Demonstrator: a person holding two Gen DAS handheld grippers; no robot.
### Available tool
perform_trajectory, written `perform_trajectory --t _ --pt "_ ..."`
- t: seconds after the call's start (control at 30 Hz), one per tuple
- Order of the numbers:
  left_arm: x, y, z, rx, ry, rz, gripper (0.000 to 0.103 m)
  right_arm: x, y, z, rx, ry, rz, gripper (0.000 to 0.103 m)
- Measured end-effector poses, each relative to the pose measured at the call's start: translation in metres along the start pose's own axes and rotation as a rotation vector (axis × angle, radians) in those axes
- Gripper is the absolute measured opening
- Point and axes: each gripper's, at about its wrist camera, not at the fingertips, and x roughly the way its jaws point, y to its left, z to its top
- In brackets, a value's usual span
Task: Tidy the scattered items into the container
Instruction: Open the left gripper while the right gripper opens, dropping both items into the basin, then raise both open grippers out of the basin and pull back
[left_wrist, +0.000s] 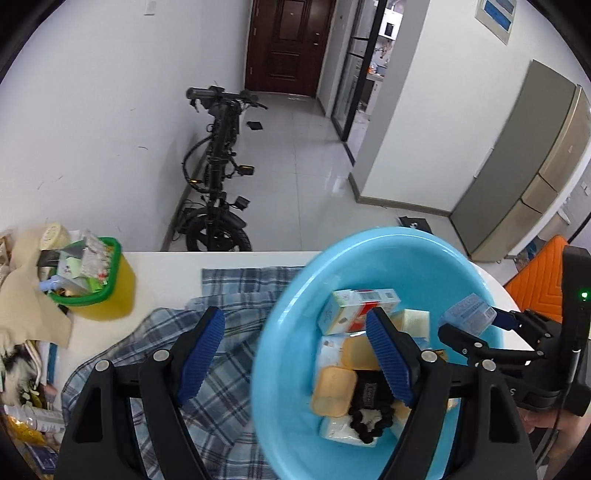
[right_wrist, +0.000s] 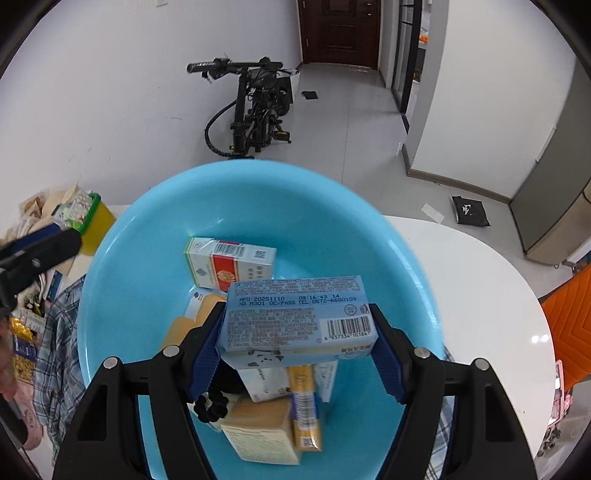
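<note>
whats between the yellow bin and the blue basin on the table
A crumpled plaid cloth covers the table between the yellow bin and blue basin, seen in the left wrist view.

1. We see a round light-blue basin (right_wrist: 155, 229) standing on the white desk (right_wrist: 480, 280), partly over a plaid cloth (left_wrist: 221, 376).
2. We see a pale-blue barcoded pack (right_wrist: 295, 317) held level above the basin, clamped at both ends.
3. In the basin we count a red-and-white carton (right_wrist: 229, 266), yellow packets (left_wrist: 332, 391), tissue packs and black beads (left_wrist: 365, 424), all jumbled.
</note>
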Motion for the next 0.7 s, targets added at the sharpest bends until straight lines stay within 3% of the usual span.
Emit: perform_trajectory --t 0.4,0.63,0.7 --pt "0.035 0.031 -0.010 -0.017 0.051 0.011 0.081 0.039 0.023 0.004 -0.016 0.024 0.007 0.072" --pt "0.046 0.036 -0.018 -0.029 0.073 0.008 0.081 0.039 0.019 0.004 0.009 -0.004 -0.009 0.084" --pt "0.045 0.036 -0.020 -0.023 0.072 0.009 0.081 0.037 0.019 0.004 0.001 -0.014 -0.008 0.096"
